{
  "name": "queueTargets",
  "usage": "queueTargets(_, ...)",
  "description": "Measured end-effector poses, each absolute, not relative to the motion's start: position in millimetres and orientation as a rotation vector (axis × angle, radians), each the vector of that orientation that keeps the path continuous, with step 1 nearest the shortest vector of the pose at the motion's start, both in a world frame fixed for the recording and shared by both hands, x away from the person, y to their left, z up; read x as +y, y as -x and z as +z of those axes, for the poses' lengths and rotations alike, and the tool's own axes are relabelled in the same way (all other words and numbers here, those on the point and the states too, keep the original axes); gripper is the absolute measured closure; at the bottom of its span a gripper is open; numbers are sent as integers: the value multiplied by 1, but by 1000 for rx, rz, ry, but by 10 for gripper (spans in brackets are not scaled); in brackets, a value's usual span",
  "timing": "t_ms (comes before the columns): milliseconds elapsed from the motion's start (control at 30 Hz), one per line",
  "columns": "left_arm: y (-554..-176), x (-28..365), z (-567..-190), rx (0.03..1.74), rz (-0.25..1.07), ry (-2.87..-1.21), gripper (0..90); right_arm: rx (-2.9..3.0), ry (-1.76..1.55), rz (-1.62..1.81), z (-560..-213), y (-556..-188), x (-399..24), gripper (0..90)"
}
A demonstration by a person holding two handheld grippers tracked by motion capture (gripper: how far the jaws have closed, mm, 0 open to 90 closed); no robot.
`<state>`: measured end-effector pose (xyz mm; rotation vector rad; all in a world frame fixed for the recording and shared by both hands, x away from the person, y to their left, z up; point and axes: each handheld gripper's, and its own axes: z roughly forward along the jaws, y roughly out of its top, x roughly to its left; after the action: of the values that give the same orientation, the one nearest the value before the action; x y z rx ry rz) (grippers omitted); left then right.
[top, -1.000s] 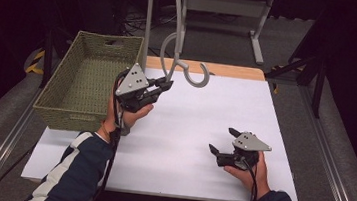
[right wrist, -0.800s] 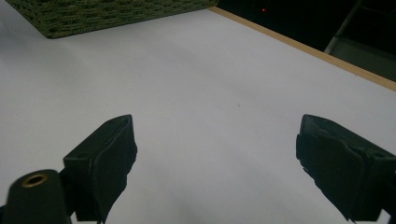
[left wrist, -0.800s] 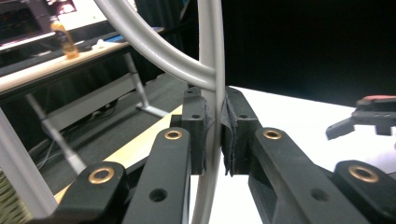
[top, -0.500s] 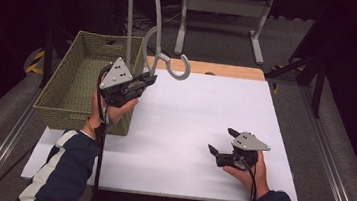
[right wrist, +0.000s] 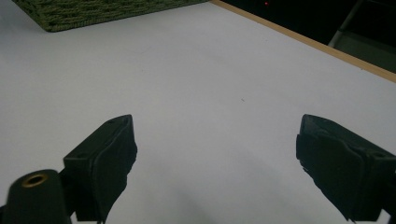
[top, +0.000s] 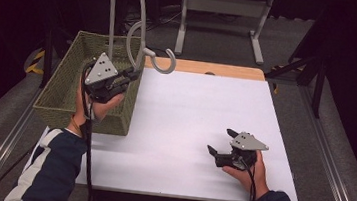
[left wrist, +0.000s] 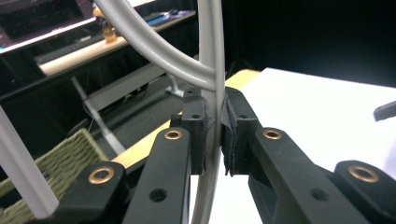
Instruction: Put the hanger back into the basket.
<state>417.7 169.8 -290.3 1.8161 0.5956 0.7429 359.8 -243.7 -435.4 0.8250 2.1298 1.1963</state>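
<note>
Your left gripper [top: 130,75] is clamped on a grey plastic hanger [top: 136,30], the jaws pinched flat against one thin bar of it, as the left gripper view shows up close at the hanger bar [left wrist: 212,93]. You hold it in the air above the near right corner of the green woven basket [top: 62,86], with the hanger's long arms rising up and away from the gripper and its hook [top: 162,63] curling out to the right, over the far edge of the white table [top: 190,117]. The hanger's long axis stands close to upright, so most of it is above the basket's rim rather than inside it. The basket lies directly below and to the left of your left hand, so that hand is the one placed to lower it; tipping the long axis down along the basket's length would likely be needed for it to fit. Your right gripper [top: 222,145] rests low on the table, well apart to the right, jaws spread wide and empty.
</note>
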Motion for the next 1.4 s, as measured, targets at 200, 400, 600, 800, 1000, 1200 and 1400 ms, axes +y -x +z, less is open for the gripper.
queueTargets(200, -426, 185, -304, 658, 733, -1850, 814, 2138, -828, 1189, -436, -360, -243, 126)
queueTargets(400, -433, 202, -319, 724, 720, -1881, 813, 2146, -831, 1184, -437, -361, -242, 126)
queueTargets(600, -436, 217, -334, 775, 703, -1933, 813, 2152, -831, 1178, -439, -361, -241, 131)
queueTargets(800, -437, 234, -347, 827, 689, -1975, 812, 2161, -835, 1167, -440, -362, -239, 134)
queueTargets(1000, -438, 252, -354, 862, 677, -1993, 811, 2163, -834, 1148, -440, -363, -240, 137)
queueTargets(1200, -438, 262, -361, 904, 678, -2027, 816, 2156, -867, 1150, -440, -365, -243, 139)
queueTargets(1400, -439, 261, -372, 941, 735, -2105, 794, 2180, -866, 1137, -442, -366, -242, 141)
